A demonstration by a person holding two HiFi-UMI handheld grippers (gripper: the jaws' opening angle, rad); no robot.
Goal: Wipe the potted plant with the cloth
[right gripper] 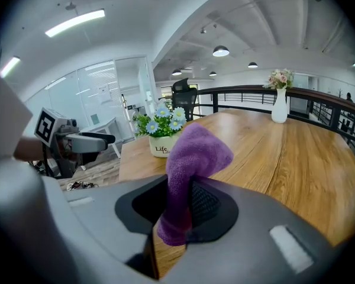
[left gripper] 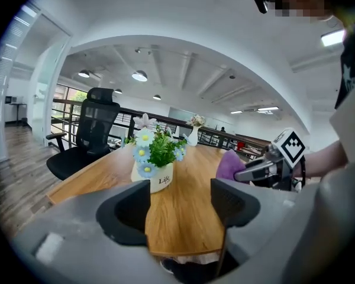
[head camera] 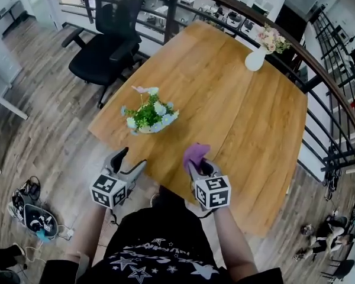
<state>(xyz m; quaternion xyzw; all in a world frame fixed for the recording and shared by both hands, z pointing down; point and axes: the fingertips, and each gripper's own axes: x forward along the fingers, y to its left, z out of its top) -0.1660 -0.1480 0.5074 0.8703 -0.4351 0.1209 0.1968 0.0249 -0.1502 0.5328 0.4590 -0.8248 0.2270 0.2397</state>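
Head view: wooden tabletop (head camera: 236,117) filled the centre of the frame, the potted plant (head camera: 149,115) stood upright on it left of centre, near the tabletop's lower-left edge. White pot, green leaves, small blue and white flowers, "Life" printed on the pot. Left gripper (head camera: 133,158) sat at the lower left, just below the plant and apart from it, at the tabletop's near edge. Its jaws stood partly open, nothing between them; in the left gripper view only bare wood showed in the gap, with the plant further back, a little left of centre. Right gripper (head camera: 196,165) sat at the lower centre, right of the left one, over the near edge of the tabletop. Its jaws were closed on a purple cloth (head camera: 196,154), pinched in the middle, one bunched end sticking up above the jaws, the other hanging below. The cloth was apart from the plant, lower right of it in the head view; in the right gripper view the plant stood behind the cloth, left of centre. A white vase (head camera: 255,58) with pale flowers stood at the far corner, upper right. A black office chair (head camera: 109,37) was on the floor at the upper left, beside the tabletop. A dark railing (head camera: 319,64) curved along the upper right.
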